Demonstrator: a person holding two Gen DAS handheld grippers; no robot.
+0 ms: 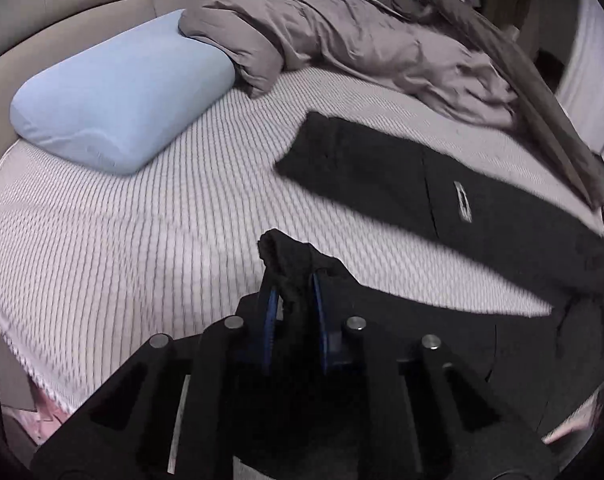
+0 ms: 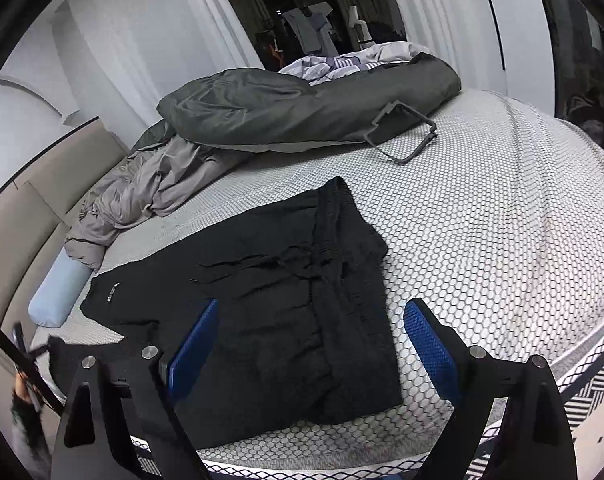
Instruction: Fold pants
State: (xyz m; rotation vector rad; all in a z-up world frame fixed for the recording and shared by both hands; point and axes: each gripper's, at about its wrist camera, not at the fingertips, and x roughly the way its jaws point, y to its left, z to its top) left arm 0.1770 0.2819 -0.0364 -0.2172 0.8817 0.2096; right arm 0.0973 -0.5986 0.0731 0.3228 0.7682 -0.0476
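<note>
Mid-fold: left tongs (image 1: 293, 280) clamped on leg cuff of black pants (image 2: 286, 300) lying on bed (image 2: 482, 220), right tongs (image 2: 310, 344) wide open, empty, above waistband; next prob. carry cuff over to waistband.

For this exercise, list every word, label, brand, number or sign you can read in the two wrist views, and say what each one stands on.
No text here can be read.
Pale printed mark on the black pants: blurred in the left wrist view, not legible.
The same mark in the right wrist view: too small to read.
Pillow, bedding and mattress cover: no lettering visible.
</note>
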